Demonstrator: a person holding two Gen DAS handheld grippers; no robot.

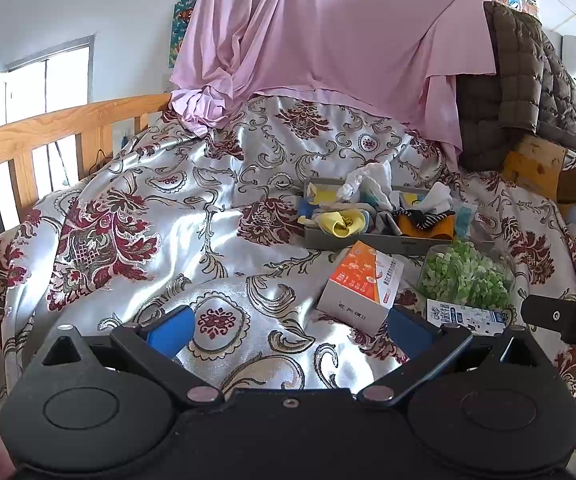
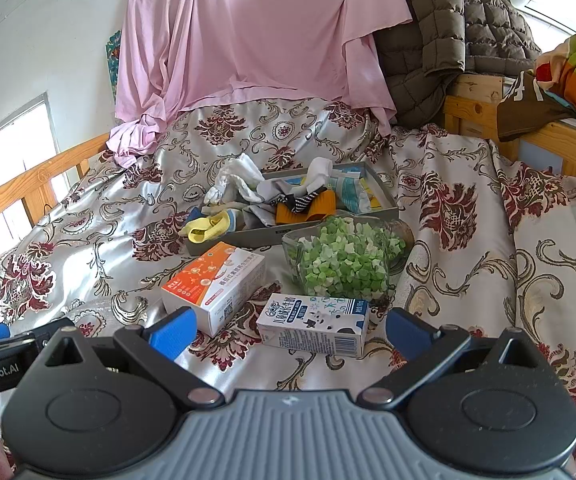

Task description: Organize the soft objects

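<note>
My left gripper (image 1: 289, 330) and right gripper (image 2: 289, 332) hang wide open and empty over the floral bedspread (image 2: 467, 240). Left to right ahead of them: an orange-and-white box (image 2: 214, 282), a blue-and-white carton (image 2: 313, 324), a clear bag of green pieces (image 2: 341, 258). Behind, socks (image 2: 303, 202) crowd a grey tray (image 2: 383, 196), a yellow pair (image 2: 206, 228) spilling over its left end.

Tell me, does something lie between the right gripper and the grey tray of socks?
Yes. A white-and-blue milk carton, an orange-and-white box and a clear jar of green paper stars lie before the grey tray.
</note>
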